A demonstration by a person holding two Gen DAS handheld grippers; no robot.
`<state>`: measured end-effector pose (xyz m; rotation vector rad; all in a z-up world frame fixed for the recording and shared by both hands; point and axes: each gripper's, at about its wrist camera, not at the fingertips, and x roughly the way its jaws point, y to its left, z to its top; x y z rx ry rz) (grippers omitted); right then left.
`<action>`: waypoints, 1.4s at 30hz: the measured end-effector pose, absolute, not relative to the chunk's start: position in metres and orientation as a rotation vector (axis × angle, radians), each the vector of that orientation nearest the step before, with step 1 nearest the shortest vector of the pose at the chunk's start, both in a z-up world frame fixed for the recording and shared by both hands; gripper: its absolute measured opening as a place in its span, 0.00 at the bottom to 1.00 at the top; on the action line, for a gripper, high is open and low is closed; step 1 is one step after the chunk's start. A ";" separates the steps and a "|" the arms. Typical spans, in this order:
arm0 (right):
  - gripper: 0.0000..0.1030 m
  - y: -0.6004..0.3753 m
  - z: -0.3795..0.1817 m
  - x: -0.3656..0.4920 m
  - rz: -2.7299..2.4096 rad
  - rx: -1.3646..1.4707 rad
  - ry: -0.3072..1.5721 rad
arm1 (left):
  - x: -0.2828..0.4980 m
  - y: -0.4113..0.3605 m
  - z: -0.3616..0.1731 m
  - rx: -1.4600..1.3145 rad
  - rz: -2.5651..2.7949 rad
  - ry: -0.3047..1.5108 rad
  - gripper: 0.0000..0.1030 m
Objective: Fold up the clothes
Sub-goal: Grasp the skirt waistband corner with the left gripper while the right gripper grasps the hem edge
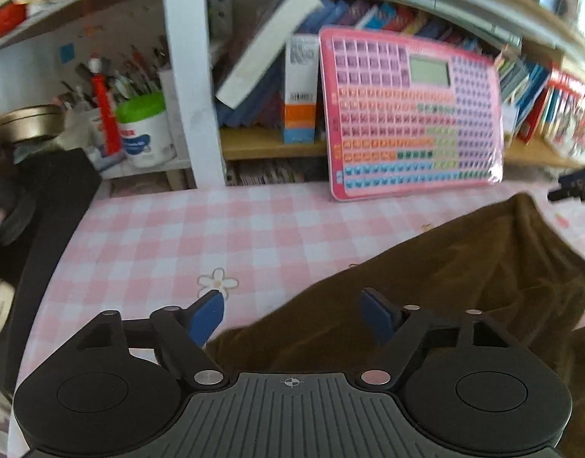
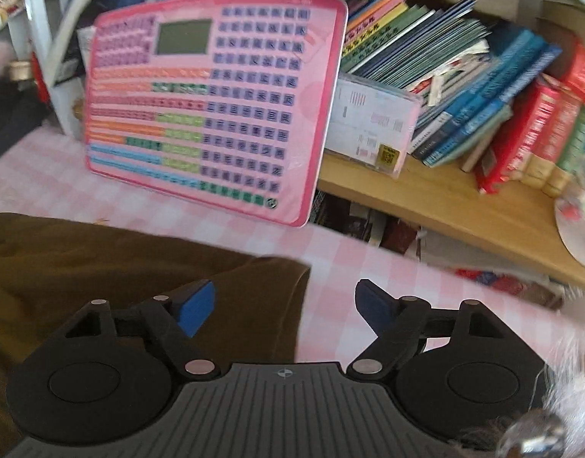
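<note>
A dark brown garment [image 1: 456,278] lies on the pink checked tablecloth [image 1: 170,236]. In the left wrist view it fills the lower right, and my left gripper [image 1: 292,311] hangs over its left edge, jaws apart, nothing between the blue pads [image 1: 210,315]. In the right wrist view the same brown garment [image 2: 120,267] covers the lower left. My right gripper [image 2: 284,303] hovers over its right corner, open, with one pad [image 2: 195,307] above the cloth and the other above the tablecloth [image 2: 368,267]. The other gripper's dark tip [image 1: 574,187] shows at the right edge.
A pink button-board toy [image 1: 410,114] leans against the shelf at the back of the table. Books [image 2: 483,95] crowd a wooden shelf [image 2: 464,206]. A pen tub [image 1: 143,129] and a tin [image 1: 29,122] stand at the left, beside a black object [image 1: 36,229].
</note>
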<state>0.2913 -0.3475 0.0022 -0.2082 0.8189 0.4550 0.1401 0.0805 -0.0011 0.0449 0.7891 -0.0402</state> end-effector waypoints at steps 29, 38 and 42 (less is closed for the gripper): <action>0.11 -0.360 -0.006 0.327 0.571 -0.193 0.848 | 0.178 0.101 -0.021 0.068 -0.234 0.924 0.02; 0.10 -0.373 0.070 0.251 0.452 -0.123 0.624 | 0.115 0.099 0.043 0.044 -0.242 0.668 0.01; 0.10 -0.382 0.102 0.180 0.423 -0.080 0.496 | 0.071 0.096 0.066 0.046 -0.285 0.583 0.01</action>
